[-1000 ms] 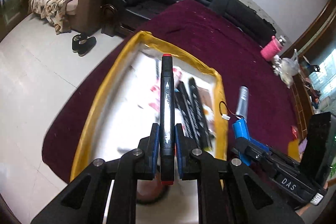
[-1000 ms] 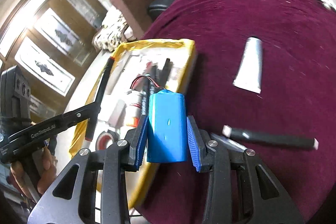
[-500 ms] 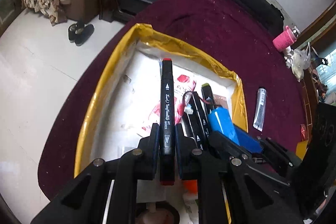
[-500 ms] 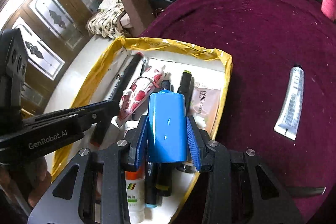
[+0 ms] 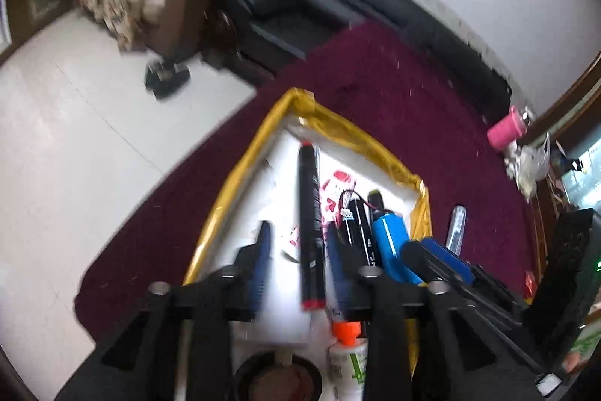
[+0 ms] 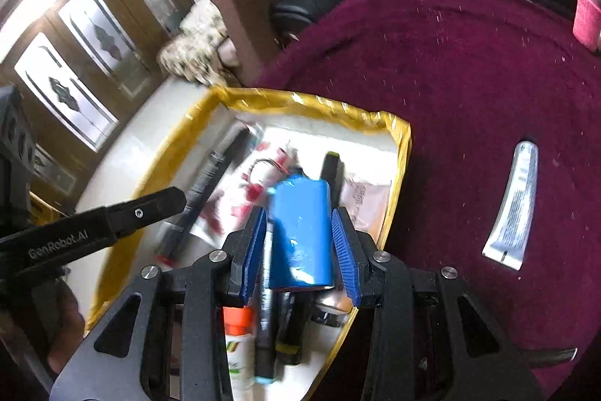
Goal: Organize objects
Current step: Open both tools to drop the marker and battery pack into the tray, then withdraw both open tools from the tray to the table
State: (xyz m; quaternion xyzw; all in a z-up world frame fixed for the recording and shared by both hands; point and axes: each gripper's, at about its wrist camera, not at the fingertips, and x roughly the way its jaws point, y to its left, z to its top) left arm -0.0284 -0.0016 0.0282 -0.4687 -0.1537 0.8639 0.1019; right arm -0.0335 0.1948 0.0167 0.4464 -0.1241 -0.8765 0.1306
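A white tray with a yellow taped rim (image 5: pixel 221 205) (image 6: pixel 311 100) sits on a maroon tablecloth and holds several markers and tubes. My left gripper (image 5: pixel 298 258) is open, its blue pads apart. The black marker with red ends (image 5: pixel 311 224) (image 6: pixel 204 190) lies free between them in the tray. My right gripper (image 6: pixel 298 250) is open, with gaps on both sides of the blue battery pack (image 6: pixel 300 232) (image 5: pixel 392 243), which rests on the markers in the tray.
A silver tube (image 6: pixel 514 205) (image 5: pixel 456 224) lies on the cloth right of the tray. A dark pen (image 6: pixel 552 356) lies at the right edge. A pink cup (image 6: pixel 586 14) stands far right. A white bottle with an orange cap (image 6: pixel 236 337) lies in the tray's near end.
Both grippers opened. The left one let go of the black marker and the right one let go of the blue battery pack; both now lie in the tray.
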